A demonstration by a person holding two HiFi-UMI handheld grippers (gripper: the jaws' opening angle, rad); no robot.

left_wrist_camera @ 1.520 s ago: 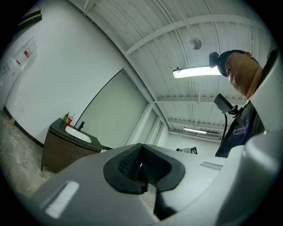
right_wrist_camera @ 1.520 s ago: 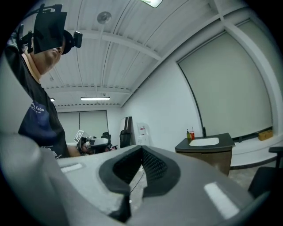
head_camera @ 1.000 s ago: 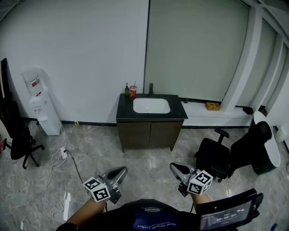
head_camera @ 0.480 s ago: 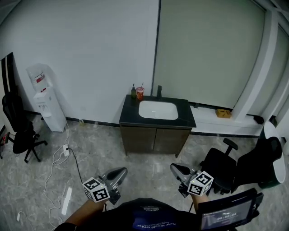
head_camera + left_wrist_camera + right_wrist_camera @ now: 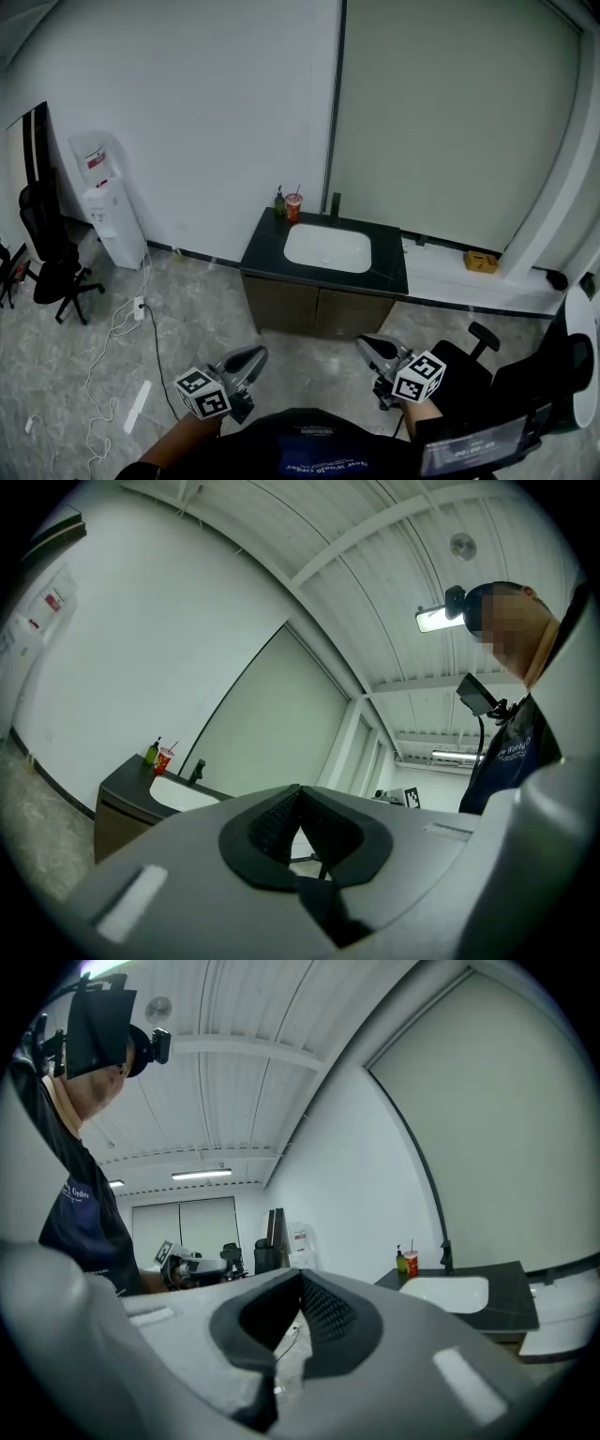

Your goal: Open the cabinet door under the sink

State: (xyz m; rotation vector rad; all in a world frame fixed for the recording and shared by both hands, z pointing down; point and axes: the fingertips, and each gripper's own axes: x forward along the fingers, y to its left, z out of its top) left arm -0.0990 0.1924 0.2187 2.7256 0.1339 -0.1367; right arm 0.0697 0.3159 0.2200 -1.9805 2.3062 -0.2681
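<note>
The sink cabinet [image 5: 319, 309] stands against the far wall, with a black top, a white basin [image 5: 327, 248] and two dark wooden doors, both closed. My left gripper [image 5: 251, 356] and right gripper [image 5: 367, 347] are held low in front of me, well short of the cabinet, pointing toward it. Both are shut and hold nothing. In the left gripper view the left gripper's [image 5: 300, 789] jaws meet at the tips and the cabinet [image 5: 117, 822] shows at the left. In the right gripper view the right gripper's [image 5: 300, 1274] jaws also meet, and the sink top [image 5: 506, 1302] lies at the right.
A red cup [image 5: 293, 207], a green bottle [image 5: 279, 202] and a faucet [image 5: 335, 203] stand on the counter. A water dispenser [image 5: 108, 202] and office chair [image 5: 52, 253] are at the left, a cable [image 5: 141, 309] on the floor, a black chair [image 5: 469, 370] at my right.
The cabinet has come nearer and larger in the head view. Both grippers travelled forward with me, keeping their pose and staying shut.
</note>
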